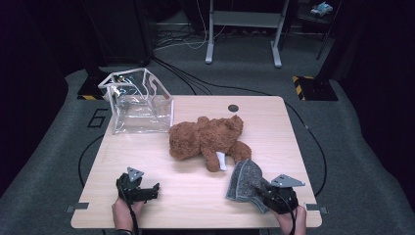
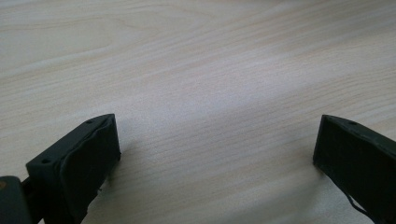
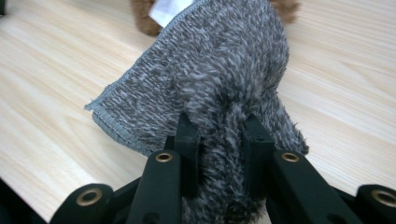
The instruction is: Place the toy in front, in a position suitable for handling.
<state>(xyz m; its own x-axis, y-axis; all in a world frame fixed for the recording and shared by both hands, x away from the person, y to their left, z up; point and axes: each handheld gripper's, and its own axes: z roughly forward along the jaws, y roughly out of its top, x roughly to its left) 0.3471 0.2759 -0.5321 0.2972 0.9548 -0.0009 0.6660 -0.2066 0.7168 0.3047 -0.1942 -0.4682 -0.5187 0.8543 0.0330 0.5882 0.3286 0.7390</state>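
A brown teddy bear (image 1: 208, 138) lies on its side in the middle of the wooden table (image 1: 195, 205), a white tag (image 1: 221, 160) on its leg. My right gripper (image 1: 259, 190) is at the front right, shut on a grey fuzzy cloth (image 1: 244, 179) that bunches between the jaws and drapes toward the bear. In the right gripper view the cloth (image 3: 210, 74) is pinched between my fingers (image 3: 189, 140), with the bear's tag (image 3: 168, 10) just beyond. My left gripper (image 1: 149, 191) rests at the front left, open, with bare tabletop between its fingertips (image 2: 93, 154).
A clear plastic bag with white trim (image 1: 139, 103) stands open at the table's back left. A small dark round disc (image 1: 233, 108) is set in the tabletop behind the bear. Desk legs and cables lie on the grey floor beyond.
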